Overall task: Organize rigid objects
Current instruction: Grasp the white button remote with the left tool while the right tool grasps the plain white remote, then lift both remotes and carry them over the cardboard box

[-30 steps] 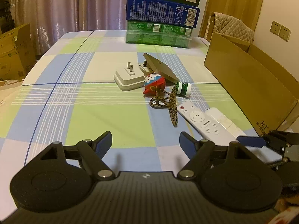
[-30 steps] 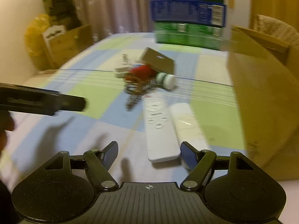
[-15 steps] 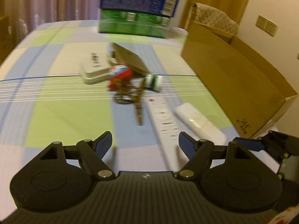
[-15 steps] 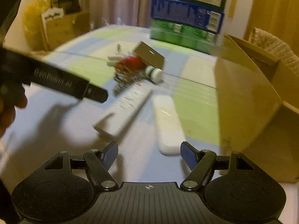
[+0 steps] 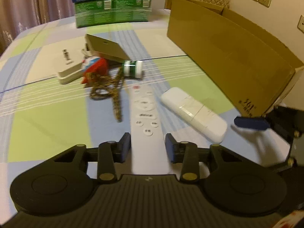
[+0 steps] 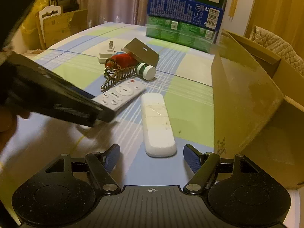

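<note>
Now the left tool [image 5: 147, 147] straddles the grey remote [image 5: 145, 114] without clamping, while the right tool [image 6: 152, 156], spread wide, faces the white remote [image 6: 157, 121] beside the cardboard box [image 6: 245, 98].

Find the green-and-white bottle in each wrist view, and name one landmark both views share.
Left wrist: bottle lies upper centre, beyond the remote.
Right wrist: bottle lies centre, right of the hair clip.
Shared landmark: the tan box just behind it.

Near end of button remote [image 5: 145, 117] hidden between left hand-held gripper [image 5: 147, 148] fingers, contact unclear, stacked cartons [image 5: 114, 1] cut off by top edge
</note>
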The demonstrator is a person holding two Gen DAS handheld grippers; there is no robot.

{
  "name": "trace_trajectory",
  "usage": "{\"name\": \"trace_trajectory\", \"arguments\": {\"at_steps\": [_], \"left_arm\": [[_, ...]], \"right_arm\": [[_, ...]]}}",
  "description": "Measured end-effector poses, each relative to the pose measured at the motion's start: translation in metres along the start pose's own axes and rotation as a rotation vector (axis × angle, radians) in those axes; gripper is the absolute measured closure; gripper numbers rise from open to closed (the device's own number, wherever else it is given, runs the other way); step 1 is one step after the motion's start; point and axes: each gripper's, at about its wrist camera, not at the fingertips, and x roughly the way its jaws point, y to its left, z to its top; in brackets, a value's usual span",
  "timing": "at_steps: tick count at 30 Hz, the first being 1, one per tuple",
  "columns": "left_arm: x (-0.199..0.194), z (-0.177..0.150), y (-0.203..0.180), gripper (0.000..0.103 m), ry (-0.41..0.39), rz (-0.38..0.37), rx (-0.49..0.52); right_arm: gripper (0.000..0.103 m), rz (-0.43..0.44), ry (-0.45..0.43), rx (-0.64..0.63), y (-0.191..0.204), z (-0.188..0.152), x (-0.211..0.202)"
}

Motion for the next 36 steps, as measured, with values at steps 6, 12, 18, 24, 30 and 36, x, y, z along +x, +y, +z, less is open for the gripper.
{"name": "trace_trajectory", "arguments": {"at_steps": [6,12,18,24,30,36], "left_arm": [[-0.022,-0.019,0.016,0.07,0.012,0.012,0.024],[-0.032,-0.029,0.023,0.07,0.008,0.001,0.024],[-0.032,-0.029,0.022,0.068,-0.001,-0.006,0.015],[-0.034,-0.027,0.016,0.06,-0.023,-0.011,0.025],[-0.033,-0.027,0.017,0.058,-0.031,-0.008,0.015],[-0.03,-0.027,0.021,0.057,-0.031,0.003,0.003]], "right_arm": [[0.032,0.001,-0.011,0.012,0.003,0.008,0.011],[0.034,-0.02,-0.017,0.071,-0.001,0.017,0.026],[0.065,0.002,-0.005,0.146,-0.004,0.017,0.021],[0.066,0.027,0.026,0.169,0.005,0.001,-0.004],[0.064,0.013,-0.008,0.151,0.008,0.0,0.001],[0.063,-0.005,-0.042,0.133,0.01,0.004,0.011]]}}
